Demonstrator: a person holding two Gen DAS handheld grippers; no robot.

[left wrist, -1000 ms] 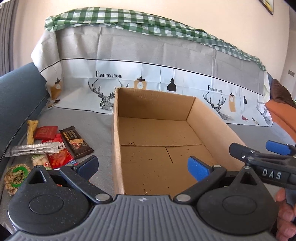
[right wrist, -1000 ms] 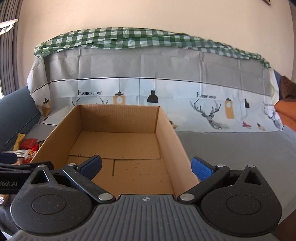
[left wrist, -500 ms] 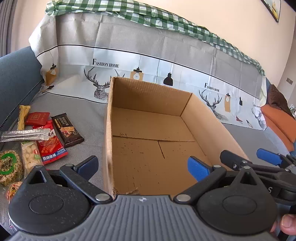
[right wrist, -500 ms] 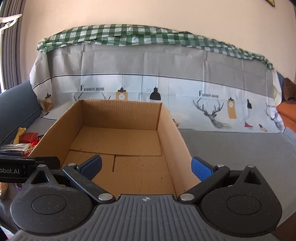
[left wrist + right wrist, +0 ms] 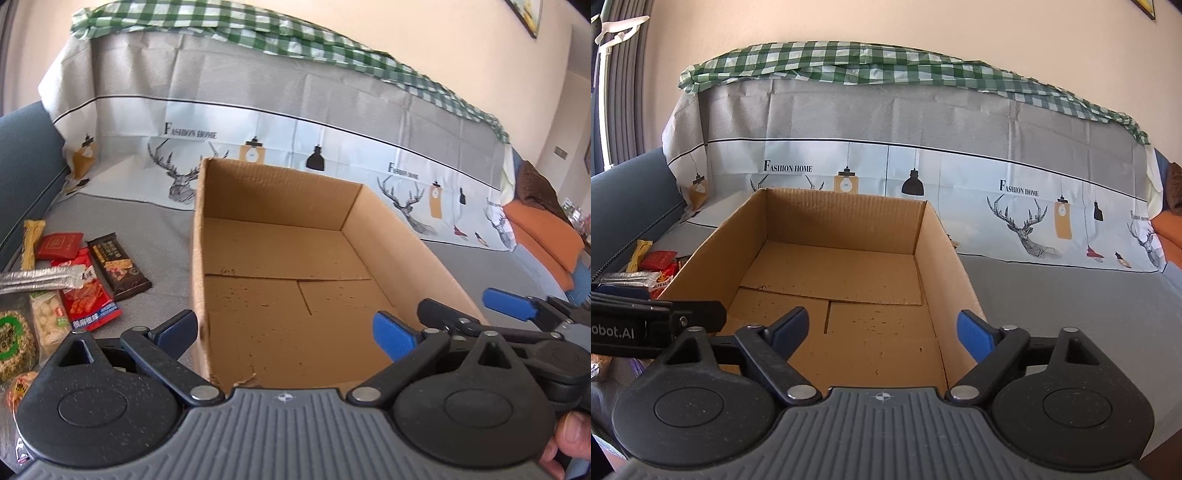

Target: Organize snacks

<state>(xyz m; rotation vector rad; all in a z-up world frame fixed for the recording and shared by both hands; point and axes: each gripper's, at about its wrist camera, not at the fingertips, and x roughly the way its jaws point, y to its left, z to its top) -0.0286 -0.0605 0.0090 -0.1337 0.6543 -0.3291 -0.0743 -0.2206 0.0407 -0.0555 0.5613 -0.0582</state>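
An open brown corrugated cardboard box [image 5: 280,273], empty, is seen on the grey cloth-covered seat [image 5: 147,236]. The wrapped snacks [image 5: 74,277] are laid in a cluster just left of the box, apart from it. The left gripper [image 5: 284,330] is held spread over the box's near left wall, nothing between its blue pads. The right gripper [image 5: 882,328] is likewise spread and empty over the box's near end.

My right gripper [image 5: 882,328] hangs wide open over the near edge of the cardboard box [image 5: 945,251], whose floor I see bare. The box sits on the grey sofa cover [image 5: 1071,295]. Past its left wall lie snack packets [image 5: 653,266]; the left gripper [image 5: 657,321] pokes in there
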